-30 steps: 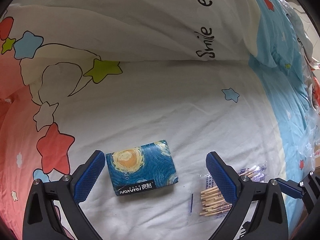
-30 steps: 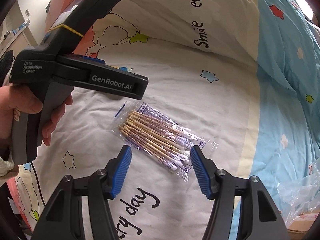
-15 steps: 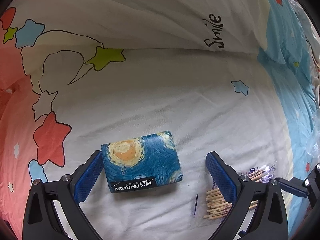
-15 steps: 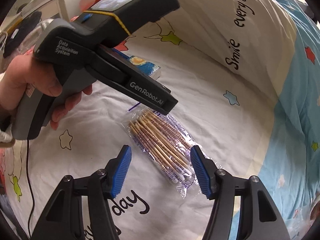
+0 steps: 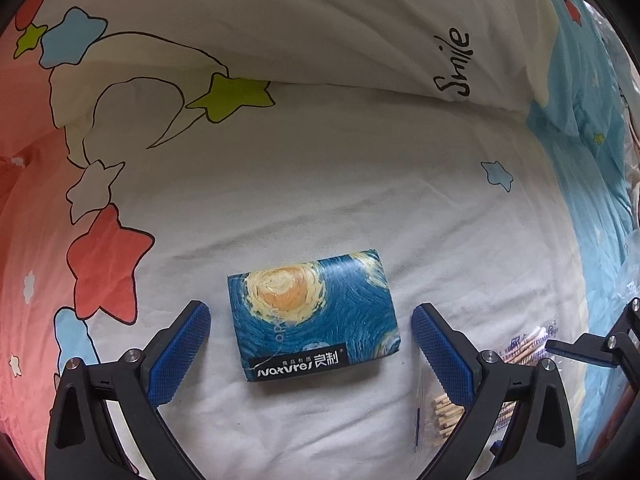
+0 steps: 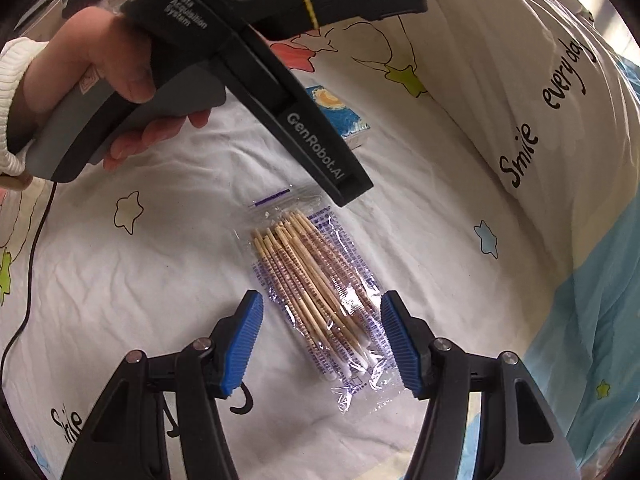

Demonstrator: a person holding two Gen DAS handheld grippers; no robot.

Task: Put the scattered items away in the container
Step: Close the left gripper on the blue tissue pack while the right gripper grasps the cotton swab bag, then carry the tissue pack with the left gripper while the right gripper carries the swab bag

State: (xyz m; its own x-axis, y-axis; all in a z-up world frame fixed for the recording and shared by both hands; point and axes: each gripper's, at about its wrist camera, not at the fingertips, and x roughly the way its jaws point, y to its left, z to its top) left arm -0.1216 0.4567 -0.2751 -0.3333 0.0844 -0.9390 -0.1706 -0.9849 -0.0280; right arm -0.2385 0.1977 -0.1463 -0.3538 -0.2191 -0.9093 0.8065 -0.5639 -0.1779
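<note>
1. Both tongs are spread wide. The left gripper (image 5: 310, 344) straddles the blue swirl-printed tissue packet (image 5: 314, 314), low centre of its frame, apparently lined up to pinch its short sides.
2. The right gripper (image 6: 322, 340) brackets the clear plastic bag of wooden cotton swabs (image 6: 316, 292) at lower centre.
3. A second ago the packet hugged the left pad; now it is centred. No container shows.

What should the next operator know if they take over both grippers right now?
Left gripper: open, straddling the blue tissue pack on the bedsheet, not gripping.
Right gripper: open, pads on either side of the cotton swab bag, not gripping.
Done: nothing picked up.
Left: close on each item, lift and carry both to the container, which is not in either view.
</note>
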